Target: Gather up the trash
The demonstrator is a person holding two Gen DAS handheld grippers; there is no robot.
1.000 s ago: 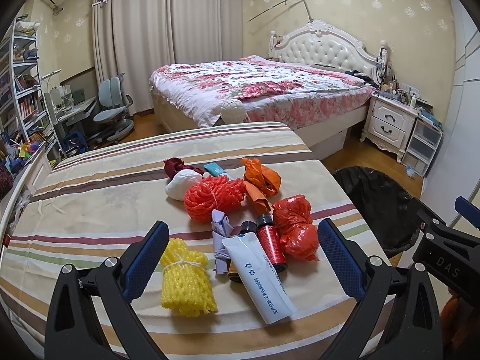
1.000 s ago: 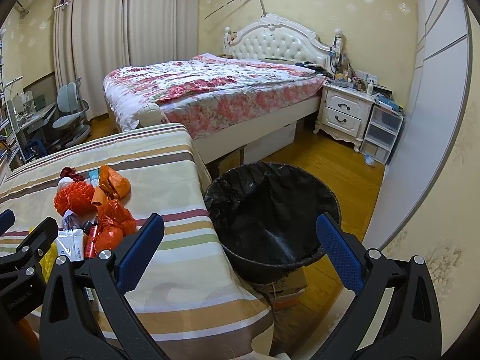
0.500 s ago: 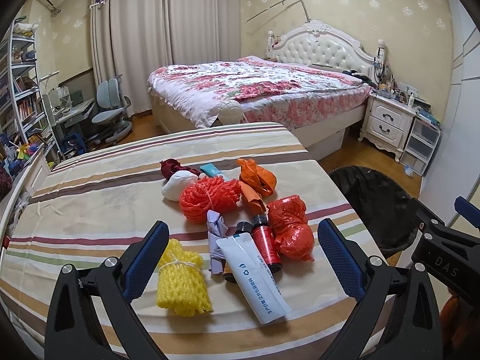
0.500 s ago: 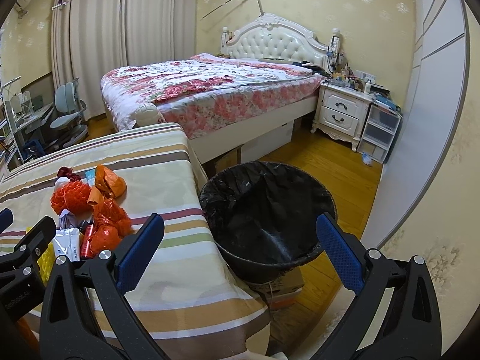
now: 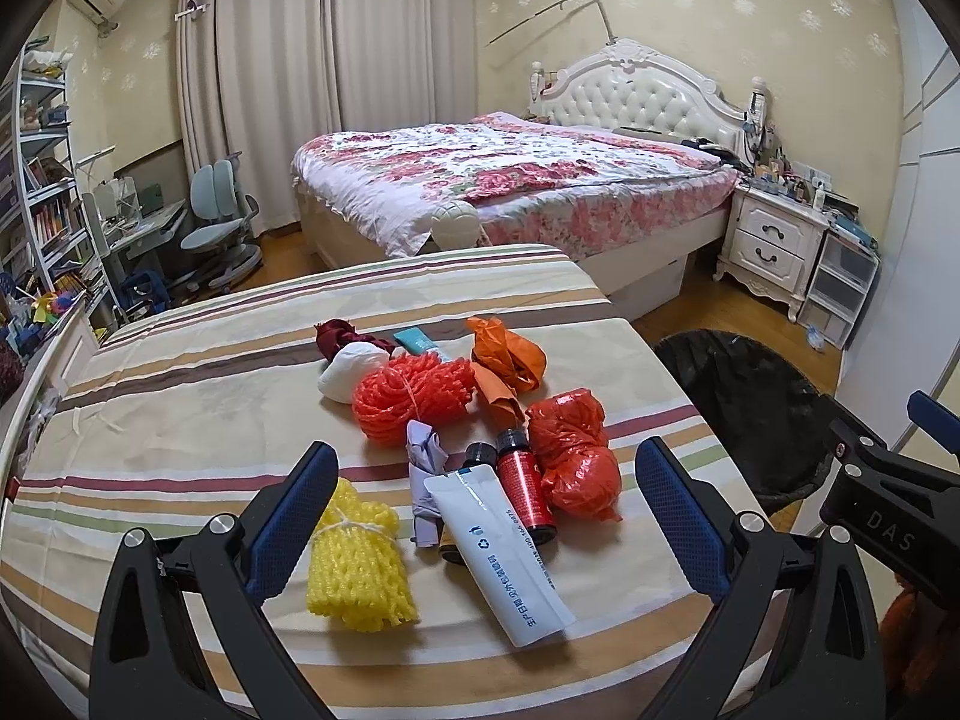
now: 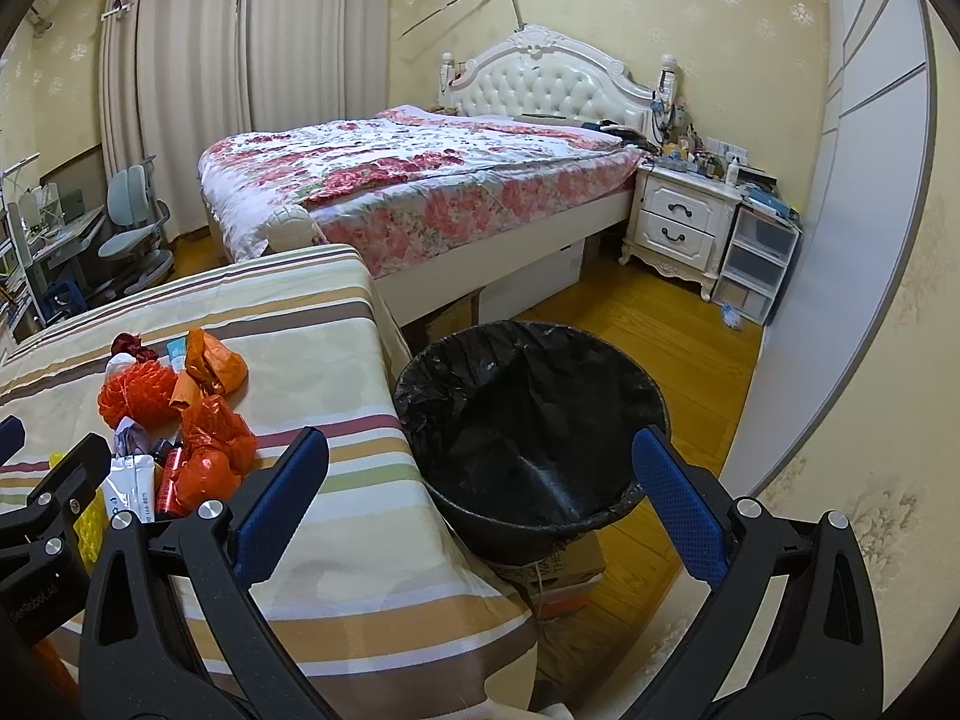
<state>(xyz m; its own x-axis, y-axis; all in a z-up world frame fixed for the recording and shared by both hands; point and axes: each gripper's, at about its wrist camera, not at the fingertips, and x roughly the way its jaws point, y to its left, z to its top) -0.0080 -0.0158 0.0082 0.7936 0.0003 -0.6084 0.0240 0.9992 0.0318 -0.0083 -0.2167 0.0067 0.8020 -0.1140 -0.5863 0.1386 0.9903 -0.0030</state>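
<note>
A floral-covered bed (image 5: 516, 180) stands beyond the striped table (image 5: 180, 396), a white nightstand (image 6: 684, 222) (cluttered top) beside it.

you're in a home bedroom: a floral-quilted bed (image 5: 510, 180) with tufted headboard (image 5: 648, 96), nightstand (image 5: 774, 240), drawn curtains (image 5: 300, 72).

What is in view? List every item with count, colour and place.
Foam net: 1, yellow, table's near left.
Foam net: 1, orange-red, pile's middle.
Tube: 1, white, near edge.
Bottles: 2, red and dark, beside tube.
Red bag: 1, right of bottles.
Orange bag: 1, pile's far right.
White wad: 1, pile's far left.
Bin: 1, black-lined, right of table.
Bed: 1, floral, behind.
Left gripper: open, over the pile.
Right gripper: open, over the bin.
</note>
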